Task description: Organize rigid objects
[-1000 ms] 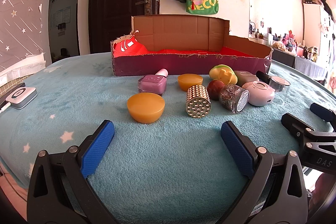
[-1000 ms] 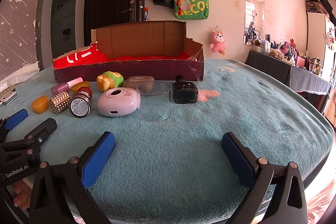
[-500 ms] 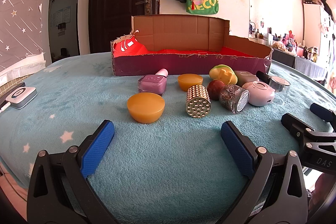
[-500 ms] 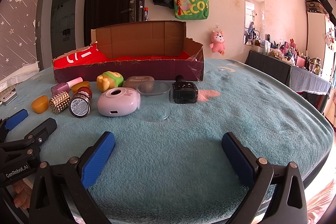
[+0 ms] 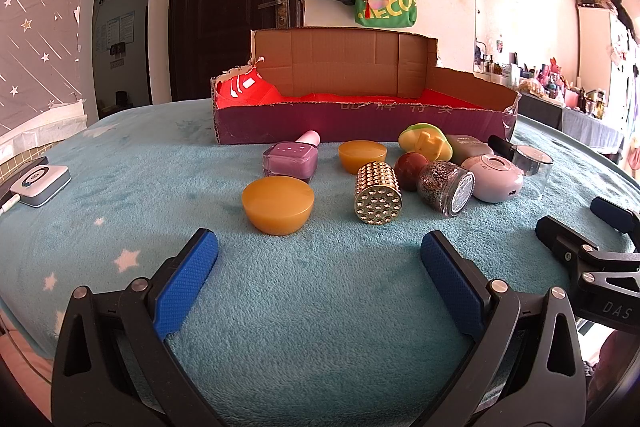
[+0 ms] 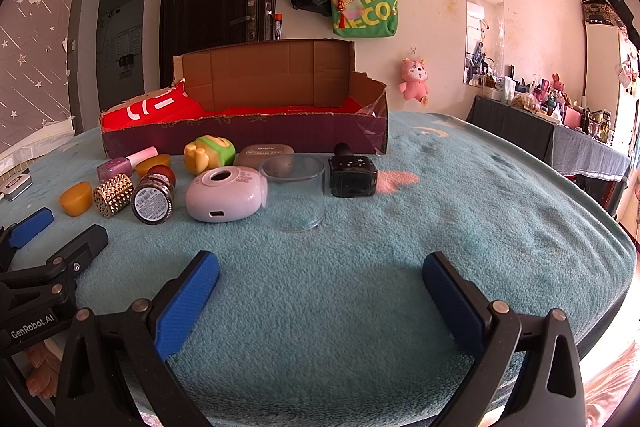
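Observation:
A cut-down cardboard box with a red lining stands at the back of the teal blanket. In front of it lie an orange half-dome, a gold studded cylinder, a purple nail-polish bottle, a glitter jar, a pale pink device, a clear glass cup and a black bottle. My left gripper is open and empty, just short of the half-dome. My right gripper is open and empty, short of the glass cup.
A white charger puck with a cable lies at the blanket's left edge. A second orange dome, a dark red ball, a green-yellow toy and a taupe case sit near the box. A dark-covered, cluttered table stands right.

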A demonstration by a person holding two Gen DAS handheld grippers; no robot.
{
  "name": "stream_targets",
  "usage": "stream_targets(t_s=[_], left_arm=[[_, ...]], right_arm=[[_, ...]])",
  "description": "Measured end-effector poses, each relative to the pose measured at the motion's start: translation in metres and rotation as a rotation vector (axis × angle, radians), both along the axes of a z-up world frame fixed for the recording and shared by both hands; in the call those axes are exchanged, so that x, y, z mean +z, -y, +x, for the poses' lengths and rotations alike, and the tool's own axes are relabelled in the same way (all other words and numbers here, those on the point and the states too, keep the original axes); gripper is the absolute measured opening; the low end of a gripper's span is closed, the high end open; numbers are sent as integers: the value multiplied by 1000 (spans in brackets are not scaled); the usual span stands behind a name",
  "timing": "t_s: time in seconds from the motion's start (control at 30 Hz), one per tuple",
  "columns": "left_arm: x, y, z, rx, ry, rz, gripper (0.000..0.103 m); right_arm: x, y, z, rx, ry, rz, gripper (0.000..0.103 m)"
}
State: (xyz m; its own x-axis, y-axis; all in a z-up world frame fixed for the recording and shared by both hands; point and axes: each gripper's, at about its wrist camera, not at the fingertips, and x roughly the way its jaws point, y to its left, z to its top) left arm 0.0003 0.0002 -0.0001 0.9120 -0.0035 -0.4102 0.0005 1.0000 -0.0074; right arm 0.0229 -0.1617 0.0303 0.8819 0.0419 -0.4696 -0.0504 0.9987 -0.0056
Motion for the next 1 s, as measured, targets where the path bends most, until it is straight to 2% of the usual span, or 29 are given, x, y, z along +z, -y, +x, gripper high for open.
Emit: stream_targets(t_s=[0.7,1.0], left_arm=[[1,-4,3,-14,-16,-3,103],[16,-10,11,-28,-56,-35,103]], right_arm=[[0,0,0,0,-5,3,103],[11,8,10,4,-37,41,103]])
